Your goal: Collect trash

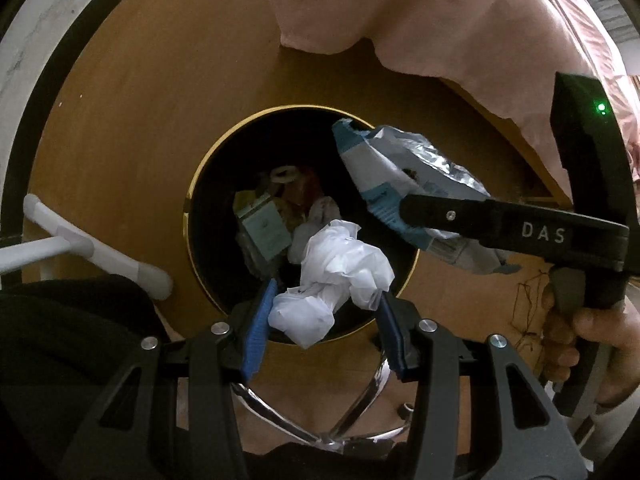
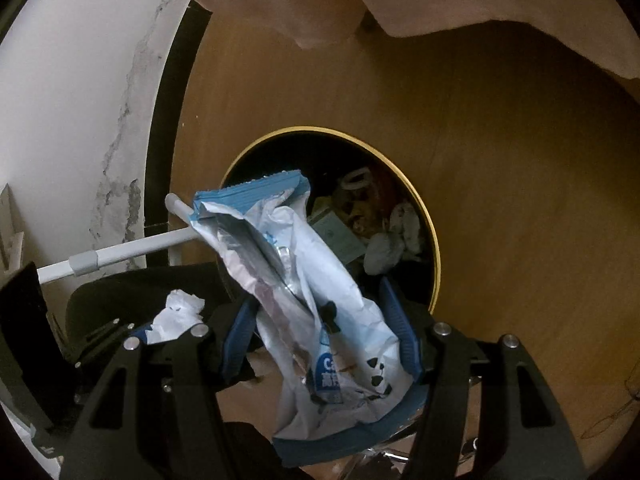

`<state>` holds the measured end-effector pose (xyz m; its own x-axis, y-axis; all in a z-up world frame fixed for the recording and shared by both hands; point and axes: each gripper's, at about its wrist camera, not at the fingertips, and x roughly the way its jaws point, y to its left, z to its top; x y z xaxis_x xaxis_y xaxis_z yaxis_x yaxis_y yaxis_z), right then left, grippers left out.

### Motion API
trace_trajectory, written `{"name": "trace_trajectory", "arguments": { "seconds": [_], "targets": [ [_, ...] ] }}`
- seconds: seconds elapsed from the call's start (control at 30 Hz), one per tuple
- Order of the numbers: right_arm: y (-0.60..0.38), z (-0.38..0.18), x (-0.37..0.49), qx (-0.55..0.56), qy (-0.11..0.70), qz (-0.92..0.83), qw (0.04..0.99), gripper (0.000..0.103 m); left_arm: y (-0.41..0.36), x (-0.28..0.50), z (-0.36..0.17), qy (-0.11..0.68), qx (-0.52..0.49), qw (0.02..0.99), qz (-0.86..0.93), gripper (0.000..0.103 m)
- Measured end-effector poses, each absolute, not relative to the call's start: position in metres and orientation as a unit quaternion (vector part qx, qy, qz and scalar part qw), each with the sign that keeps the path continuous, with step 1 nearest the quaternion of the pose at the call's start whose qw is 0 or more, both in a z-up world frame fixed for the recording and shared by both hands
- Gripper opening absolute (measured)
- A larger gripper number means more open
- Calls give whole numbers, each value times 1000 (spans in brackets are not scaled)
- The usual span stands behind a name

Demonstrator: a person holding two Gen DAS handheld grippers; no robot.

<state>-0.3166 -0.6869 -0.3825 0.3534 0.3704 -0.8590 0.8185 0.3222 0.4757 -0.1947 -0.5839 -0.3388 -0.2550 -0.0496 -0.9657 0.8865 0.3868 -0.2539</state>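
Observation:
A round dark bin with a gold rim stands on the wooden floor, with several scraps inside. Over its near edge my left gripper is shut on a crumpled white tissue, squeezed between the blue pads. Over the bin's right side my right gripper is shut on a blue and white snack wrapper. In the right wrist view the wrapper stands between the pads of the right gripper, the bin rim lies beyond, and the tissue shows at lower left.
A pink cloth hangs over the bin from the top. A white rod crosses at the left, near a white wall. Chrome chair legs lie under my left gripper. A hand grips the right tool.

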Motion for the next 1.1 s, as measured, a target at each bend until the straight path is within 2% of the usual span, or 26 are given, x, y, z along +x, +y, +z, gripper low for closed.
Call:
{"name": "trace_trajectory", "arguments": {
  "seconds": [0.2,0.27,0.3,0.37,0.4,0.47,0.63,0.77,0.97,1.1],
  "targets": [
    [-690,-385,-317,555,536,-184,609,61,-561,-186,-333,658,313,516,-450,48],
    [-689,-386,-318,559,532,-184,609,66,-562,-186,-333,659,311,515,-452,50],
    [-690,-386,-318,561,529,-184,609,67,-563,-187,-334,657,313,516,-451,56],
    [-690,-385,-319,569,521,-185,609,87,-565,-189,-334,654,320,517,-451,77],
    [-691,-383,-319,568,518,-188,611,91,-566,-191,-333,650,325,521,-448,91],
    [-694,-378,-319,567,516,-192,613,95,-566,-194,-329,643,329,530,-445,93],
    [-711,-335,-327,514,527,-272,619,96,-567,-214,-304,620,346,537,-456,93],
    [-724,-263,-328,406,531,-379,641,96,-559,-254,-215,524,346,527,-573,92],
    [-689,-97,-297,263,377,-442,770,96,-497,-233,-57,393,246,615,-638,93],
    [-639,-19,-246,182,299,-416,839,96,-438,-176,15,315,181,708,-605,93]
  ]
}}
